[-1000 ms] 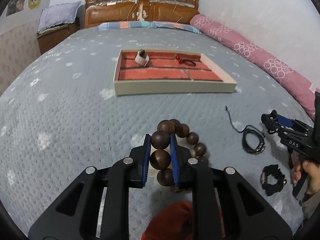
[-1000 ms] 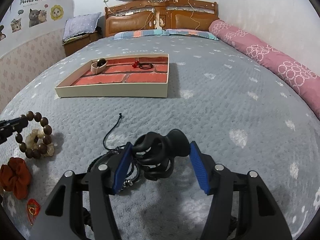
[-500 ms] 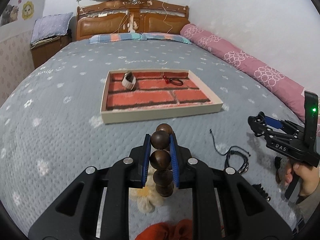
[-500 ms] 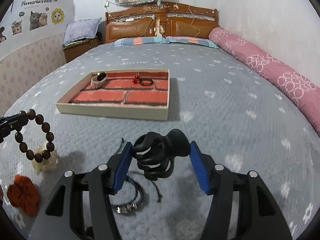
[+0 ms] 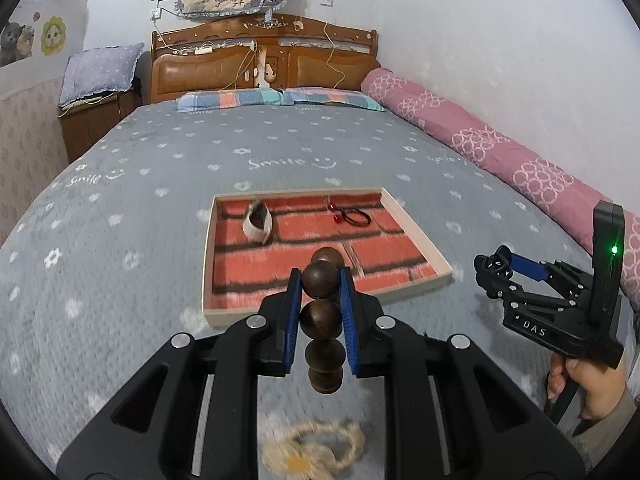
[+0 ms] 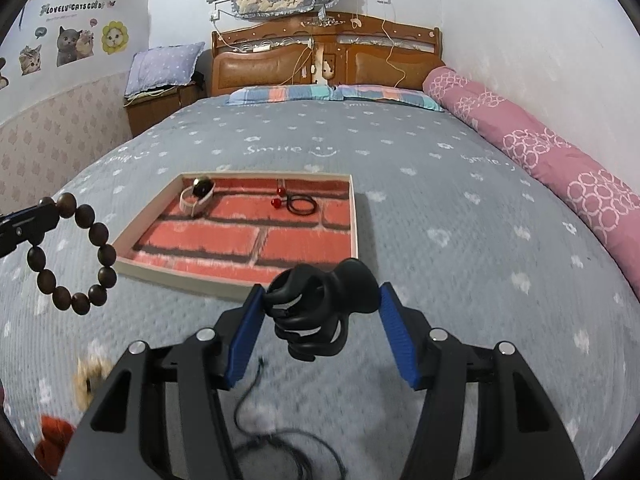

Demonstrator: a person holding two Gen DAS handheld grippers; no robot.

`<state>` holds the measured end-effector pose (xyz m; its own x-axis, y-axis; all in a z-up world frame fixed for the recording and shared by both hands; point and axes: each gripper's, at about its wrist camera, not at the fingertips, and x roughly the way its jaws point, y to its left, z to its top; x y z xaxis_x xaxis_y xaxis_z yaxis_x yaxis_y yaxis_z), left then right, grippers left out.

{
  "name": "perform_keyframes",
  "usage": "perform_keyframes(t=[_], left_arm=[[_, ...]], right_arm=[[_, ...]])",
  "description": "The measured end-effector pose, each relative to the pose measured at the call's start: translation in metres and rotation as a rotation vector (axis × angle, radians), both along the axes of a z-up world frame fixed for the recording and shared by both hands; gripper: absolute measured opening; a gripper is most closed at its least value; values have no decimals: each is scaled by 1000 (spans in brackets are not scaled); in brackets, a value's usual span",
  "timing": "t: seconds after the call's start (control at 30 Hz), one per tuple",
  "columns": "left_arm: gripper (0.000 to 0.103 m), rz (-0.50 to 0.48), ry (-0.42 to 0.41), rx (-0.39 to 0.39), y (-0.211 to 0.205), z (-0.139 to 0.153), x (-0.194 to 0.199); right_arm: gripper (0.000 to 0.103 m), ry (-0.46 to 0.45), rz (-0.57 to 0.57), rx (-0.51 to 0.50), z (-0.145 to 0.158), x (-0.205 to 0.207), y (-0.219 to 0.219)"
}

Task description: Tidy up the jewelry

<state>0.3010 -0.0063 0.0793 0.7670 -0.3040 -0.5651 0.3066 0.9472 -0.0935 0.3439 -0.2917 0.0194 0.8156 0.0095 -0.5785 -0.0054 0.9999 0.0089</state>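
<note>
Wooden bead bracelet (image 5: 322,312) hangs clenched in my left gripper (image 5: 320,284), just before the tray (image 5: 416,236). Right gripper (image 6: 322,304) grasps a black claw clip (image 6: 320,312), near the tray's front edge; its body reads "DAS". Bedspread (image 5: 280,148) beyond the tray: "Smile".

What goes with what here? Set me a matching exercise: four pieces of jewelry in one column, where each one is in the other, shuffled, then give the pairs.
Things
1. wooden bead bracelet
2. black claw clip
3. watch
4. cream rope bracelet

Places
A. lying on the grey bedspread, outside the tray
B. between the jaws of the right gripper
C. inside the brick-patterned tray, far left corner
D. hanging from the left gripper, off the bed

Pairs: 1-D, 2-B, 3-C, 4-A
</note>
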Motion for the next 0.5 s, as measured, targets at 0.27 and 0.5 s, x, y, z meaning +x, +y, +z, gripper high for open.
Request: perform_keyframes(t=[0.27, 0.5], left_arm=[[18, 27, -17, 25, 1, 0, 50], [18, 62, 13, -9, 13, -18, 106]], right_arm=[[58, -7, -10, 8, 7, 51, 6], [58, 3, -19, 9, 0, 104, 12]])
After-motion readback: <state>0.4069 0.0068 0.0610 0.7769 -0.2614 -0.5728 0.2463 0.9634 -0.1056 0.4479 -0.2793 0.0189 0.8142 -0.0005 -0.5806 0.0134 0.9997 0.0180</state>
